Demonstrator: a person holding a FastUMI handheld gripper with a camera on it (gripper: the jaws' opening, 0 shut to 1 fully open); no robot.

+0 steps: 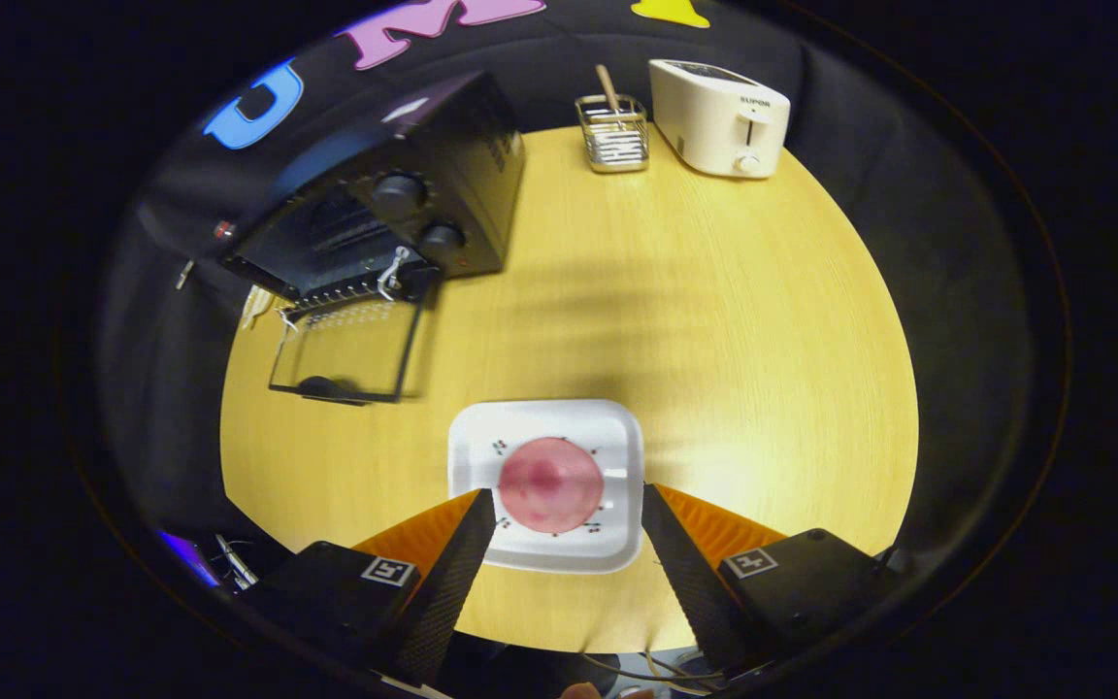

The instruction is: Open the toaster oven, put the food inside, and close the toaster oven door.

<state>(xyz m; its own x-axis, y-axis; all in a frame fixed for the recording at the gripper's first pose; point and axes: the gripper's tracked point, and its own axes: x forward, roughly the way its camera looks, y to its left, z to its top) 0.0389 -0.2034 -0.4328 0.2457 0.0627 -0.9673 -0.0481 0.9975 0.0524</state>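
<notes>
Claw spread wide, fingers flanking the white plate on the tabletop, touching nothing. Round pink food sits on the plate between the fingertips. Toaster oven far left, door down. White toaster far right.

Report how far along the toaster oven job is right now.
Done: the toaster oven door already hangs open, flat toward the table. In hand: the gripper is open, its fingers either side of the pink food on the white plate, not yet pressing on it. Left: grasp the food, carry it into the oven, then close the door.
</notes>
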